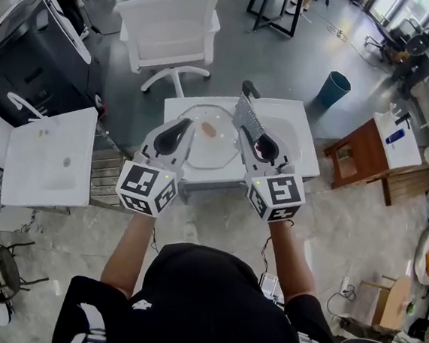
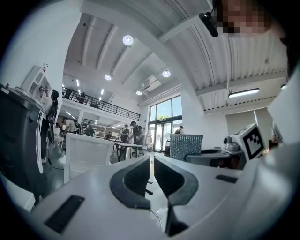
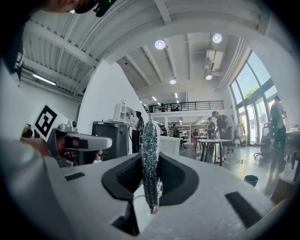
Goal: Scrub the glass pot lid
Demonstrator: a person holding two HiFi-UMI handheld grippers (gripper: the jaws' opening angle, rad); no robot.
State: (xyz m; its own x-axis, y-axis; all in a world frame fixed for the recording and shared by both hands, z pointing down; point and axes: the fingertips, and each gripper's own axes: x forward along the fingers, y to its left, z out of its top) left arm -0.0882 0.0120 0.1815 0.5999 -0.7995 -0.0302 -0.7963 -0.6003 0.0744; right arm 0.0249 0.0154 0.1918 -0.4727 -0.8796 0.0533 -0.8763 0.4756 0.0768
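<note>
The round glass pot lid [image 1: 198, 152] lies flat on a white table [image 1: 299, 113] ahead of me, its reddish knob [image 1: 209, 129] up. My right gripper [image 1: 251, 135] is shut on a silvery mesh scrub pad [image 1: 248, 116], which stands upright between the jaws [image 3: 150, 161] and sticks out past them. My left gripper [image 1: 182, 126] is shut with nothing between its fingers [image 2: 152, 161]. Both grippers point level, side by side, at the near edge of the table and above the lid. The scrub pad [image 2: 186, 146] also shows in the left gripper view.
A white chair [image 1: 172, 27] stands behind the table and a teal bin [image 1: 333, 88] to its far right. A white side table [image 1: 50, 155] and a black appliance [image 1: 25, 62] are at the left, a wooden table [image 1: 361, 155] at the right.
</note>
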